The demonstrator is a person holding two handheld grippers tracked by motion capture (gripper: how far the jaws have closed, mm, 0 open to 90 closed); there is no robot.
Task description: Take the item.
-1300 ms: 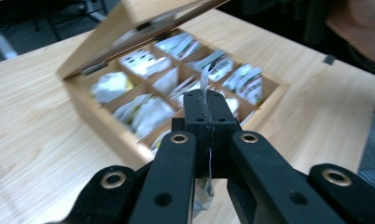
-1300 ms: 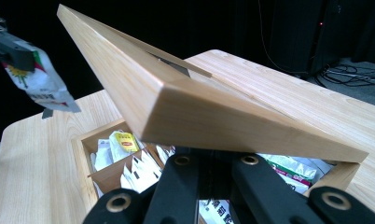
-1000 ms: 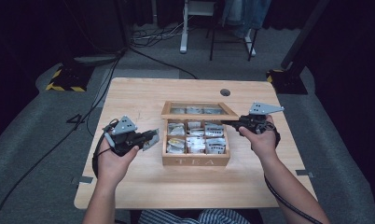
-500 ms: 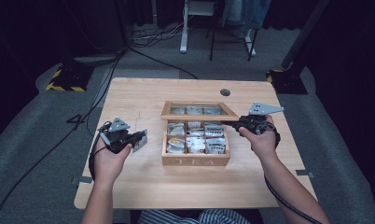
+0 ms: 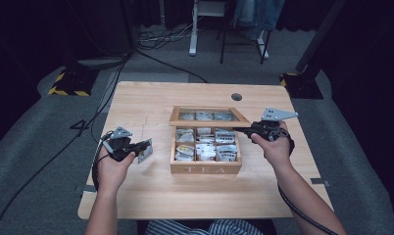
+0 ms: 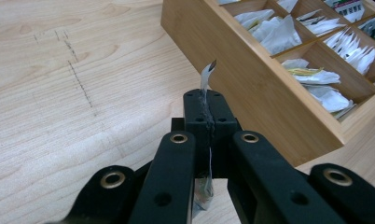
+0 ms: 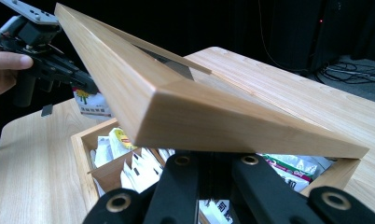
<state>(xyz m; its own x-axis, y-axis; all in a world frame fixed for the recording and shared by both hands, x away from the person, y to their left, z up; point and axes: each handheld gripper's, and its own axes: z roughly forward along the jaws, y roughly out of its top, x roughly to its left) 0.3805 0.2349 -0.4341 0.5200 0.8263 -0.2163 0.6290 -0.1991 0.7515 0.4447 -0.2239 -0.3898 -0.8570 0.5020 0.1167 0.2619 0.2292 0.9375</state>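
Observation:
A wooden tea box (image 5: pixel 205 169) marked TEA stands mid-table with several compartments of tea bags. Its glass-paned lid (image 5: pixel 209 116) is raised. My right gripper (image 5: pixel 240 129) is shut on the lid's right front corner and holds it up; in the right gripper view the lid (image 7: pixel 199 112) lies across the jaws of the right gripper (image 7: pixel 207 159). My left gripper (image 5: pixel 143 146) hovers left of the box, shut on a tea bag (image 5: pixel 145 152). In the left gripper view the tea bag (image 6: pixel 207 74) sticks up edge-on out of the left gripper (image 6: pixel 207 105).
The wooden table (image 5: pixel 151 100) has bare room left of and behind the box, and a cable hole (image 5: pixel 236 97) at the back right. Beyond the table are floor cables and a chair. The box's side wall (image 6: pixel 251 88) is close to the right of my left jaws.
My left hand has drawn the tea bag away from the box, leftward and lower toward the table. The right hand and the raised lid have stayed put.

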